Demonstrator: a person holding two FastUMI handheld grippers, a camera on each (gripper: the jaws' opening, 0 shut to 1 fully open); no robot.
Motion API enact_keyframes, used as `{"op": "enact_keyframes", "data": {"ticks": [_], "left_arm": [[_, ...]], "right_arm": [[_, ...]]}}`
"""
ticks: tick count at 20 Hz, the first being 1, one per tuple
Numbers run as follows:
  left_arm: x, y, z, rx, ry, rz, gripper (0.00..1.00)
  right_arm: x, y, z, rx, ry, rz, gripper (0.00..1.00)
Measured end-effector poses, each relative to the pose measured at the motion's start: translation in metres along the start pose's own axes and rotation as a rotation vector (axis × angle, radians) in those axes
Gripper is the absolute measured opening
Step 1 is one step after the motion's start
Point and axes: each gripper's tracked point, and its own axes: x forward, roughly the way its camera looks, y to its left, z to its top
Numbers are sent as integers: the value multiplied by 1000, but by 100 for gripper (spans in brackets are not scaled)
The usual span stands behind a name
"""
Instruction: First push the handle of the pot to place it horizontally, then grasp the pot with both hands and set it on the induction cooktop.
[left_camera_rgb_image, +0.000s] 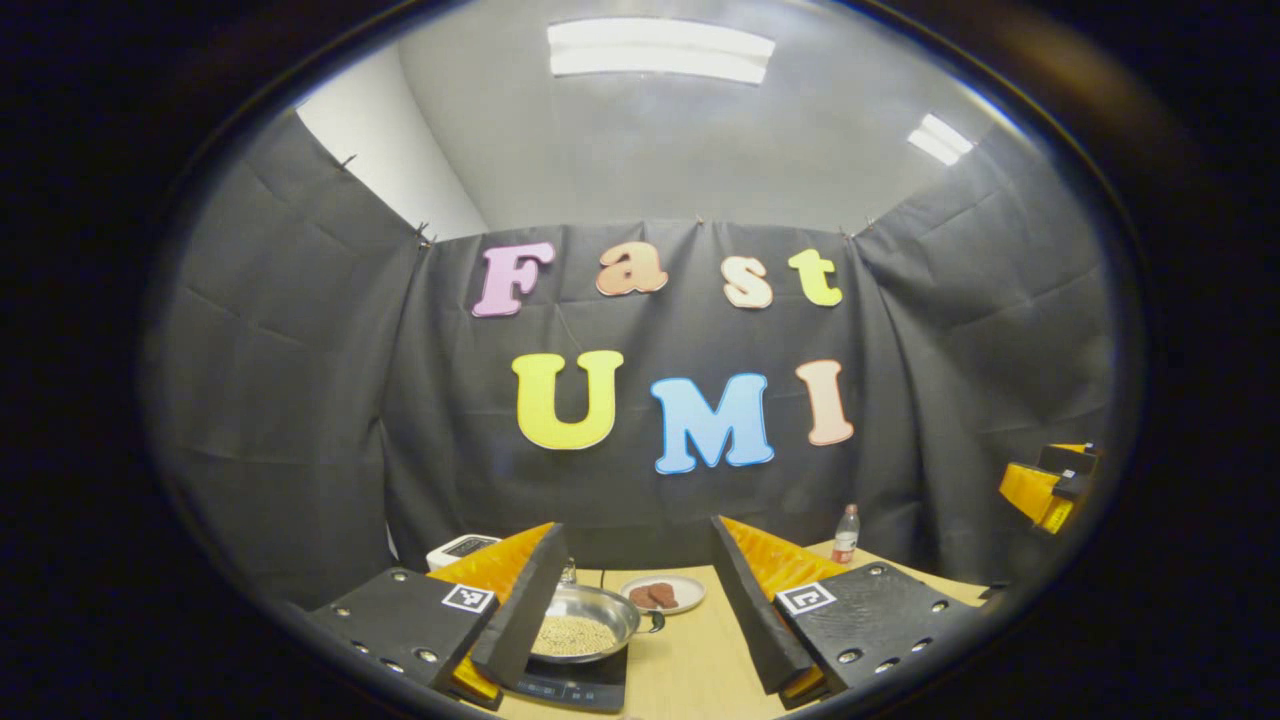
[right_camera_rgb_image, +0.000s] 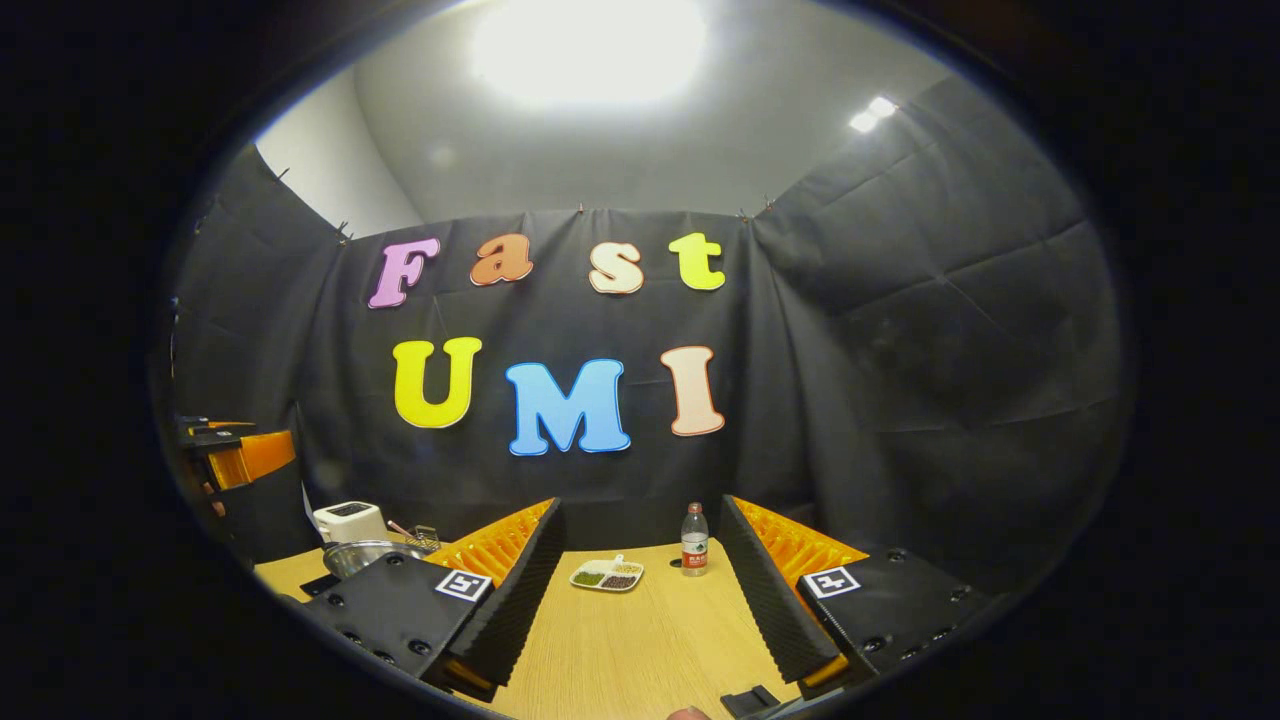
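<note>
The pot (left_camera_rgb_image: 585, 622) sits on the cooktop (left_camera_rgb_image: 570, 685) at the tabletop's (left_camera_rgb_image: 690, 670) left, so the task looks finished. Left gripper (left_camera_rgb_image: 640, 610) and right gripper (right_camera_rgb_image: 640, 600) hang clear above, fingers apart, holding nothing.

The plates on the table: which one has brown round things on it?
The round plate just behind the pot carries them. The other, a divided dish beside the bottle, holds green and dark bits in separate compartments.

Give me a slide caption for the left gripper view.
Open left tongs frame the pot of beans resting on the induction cooktop.
</note>
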Motion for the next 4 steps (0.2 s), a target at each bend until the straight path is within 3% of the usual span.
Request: {"op": "enact_keyframes", "data": {"ticks": [4], "left_arm": [[4, 9, -7, -1, 18, 5, 84]], "right_arm": [[1, 18, 0, -15, 7, 17, 97]]}}
